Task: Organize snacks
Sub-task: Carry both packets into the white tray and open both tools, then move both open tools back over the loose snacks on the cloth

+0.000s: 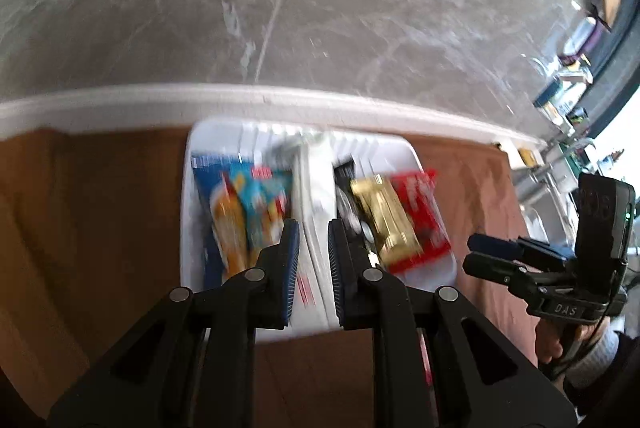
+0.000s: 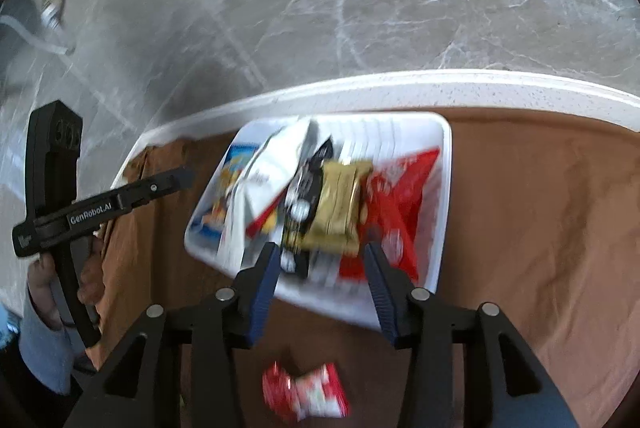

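Observation:
A white two-compartment tray sits on a brown cloth near the table's far edge. Its left compartment holds a blue and orange snack bag. Its right compartment holds a gold packet on a red packet and a black packet. My left gripper hovers over the tray's divider, jaws a little apart and empty. My right gripper is open over the tray's near edge, empty. A small red and white candy lies on the cloth below it.
The brown cloth covers the table, with a white table edge beyond the tray and marbled floor past that. The right gripper shows in the left wrist view; the left one shows in the right wrist view. Clutter stands far right.

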{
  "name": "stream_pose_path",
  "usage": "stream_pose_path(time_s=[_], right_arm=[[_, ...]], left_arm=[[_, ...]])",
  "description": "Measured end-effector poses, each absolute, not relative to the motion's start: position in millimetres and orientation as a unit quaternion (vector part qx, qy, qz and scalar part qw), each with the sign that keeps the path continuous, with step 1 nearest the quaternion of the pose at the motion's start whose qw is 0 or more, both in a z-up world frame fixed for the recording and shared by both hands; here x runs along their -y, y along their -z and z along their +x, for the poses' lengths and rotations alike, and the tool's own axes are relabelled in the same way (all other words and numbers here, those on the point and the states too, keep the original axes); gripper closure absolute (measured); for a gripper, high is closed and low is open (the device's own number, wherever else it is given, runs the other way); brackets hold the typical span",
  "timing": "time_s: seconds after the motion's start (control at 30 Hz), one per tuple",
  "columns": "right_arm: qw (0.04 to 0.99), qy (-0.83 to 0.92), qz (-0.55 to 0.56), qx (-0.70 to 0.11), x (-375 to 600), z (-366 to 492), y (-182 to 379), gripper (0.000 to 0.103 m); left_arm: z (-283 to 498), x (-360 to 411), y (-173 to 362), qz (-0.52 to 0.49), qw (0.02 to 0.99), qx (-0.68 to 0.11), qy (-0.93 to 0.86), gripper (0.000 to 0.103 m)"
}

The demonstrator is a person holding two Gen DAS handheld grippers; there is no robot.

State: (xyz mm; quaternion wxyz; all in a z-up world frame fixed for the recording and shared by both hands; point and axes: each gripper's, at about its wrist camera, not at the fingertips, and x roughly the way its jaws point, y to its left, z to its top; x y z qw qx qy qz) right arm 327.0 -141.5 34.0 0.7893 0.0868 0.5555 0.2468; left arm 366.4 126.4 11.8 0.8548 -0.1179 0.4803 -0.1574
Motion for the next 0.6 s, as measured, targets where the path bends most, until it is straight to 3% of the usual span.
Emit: stream_pose_path(time_s=[0.3, 0.6], right_arm=[[0.767, -0.249, 0.013, -0.591, 144, 262, -13, 0.056], [0.767, -0.241, 0.008, -0.595, 148, 237, -8, 0.056]], left_arm=[[293, -89, 30, -0.132, 0.807, -0.543, 0.190, 0.089], [257, -72, 56, -0.149, 0.780, -0.575, 0.198, 0.089]])
